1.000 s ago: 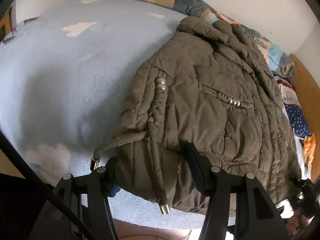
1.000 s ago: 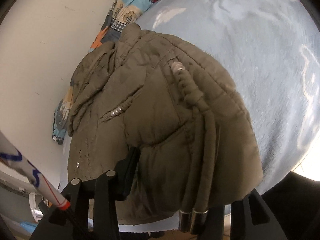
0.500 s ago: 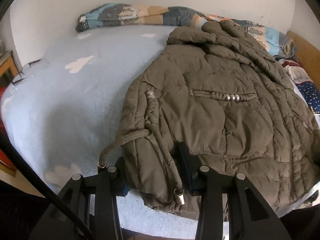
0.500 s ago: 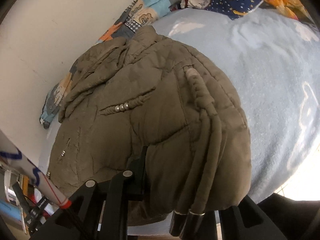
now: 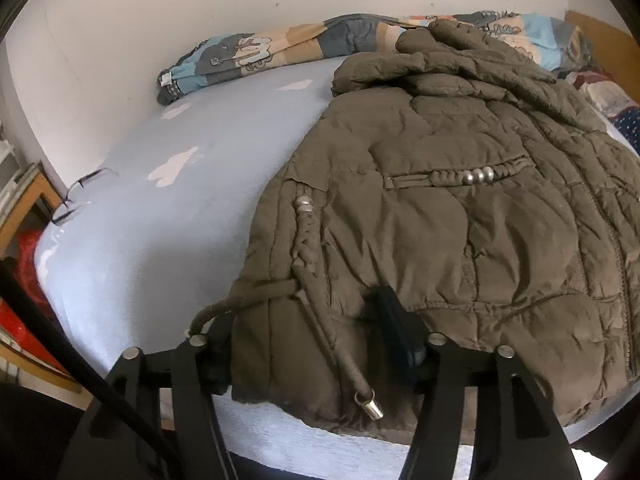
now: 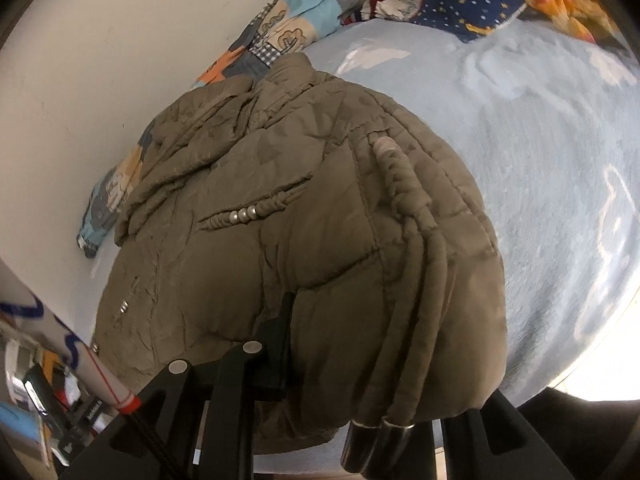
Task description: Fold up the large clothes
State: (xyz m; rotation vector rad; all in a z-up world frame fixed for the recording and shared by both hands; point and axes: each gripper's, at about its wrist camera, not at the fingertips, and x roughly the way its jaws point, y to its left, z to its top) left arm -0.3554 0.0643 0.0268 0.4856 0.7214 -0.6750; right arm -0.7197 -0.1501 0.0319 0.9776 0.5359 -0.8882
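An olive-brown quilted jacket [image 5: 460, 208] lies on a light blue bed, front up, with braided cords and metal beads; it also shows in the right wrist view [image 6: 304, 232]. My left gripper [image 5: 308, 332] is shut on the jacket's hem at its left bottom corner, fabric bunched between the fingers [image 5: 394, 320]. A cord with a metal tip [image 5: 370, 402] hangs over the hem. My right gripper [image 6: 372, 364] is shut on the hem at the other bottom corner; its right finger is hidden under fabric. Two metal-tipped cords [image 6: 380, 436] hang down there.
The bed [image 5: 160, 220] has a blue fleece cover with white clouds. A patchwork blanket [image 5: 280, 52] lies along the white wall, with more bedding [image 6: 460, 4] at the far end. A wooden shelf [image 5: 24, 204] stands left of the bed.
Both grippers have lifted and pulled the jacket's hem, and the views have tilted up toward the wall. The hem is more bunched in both grips.
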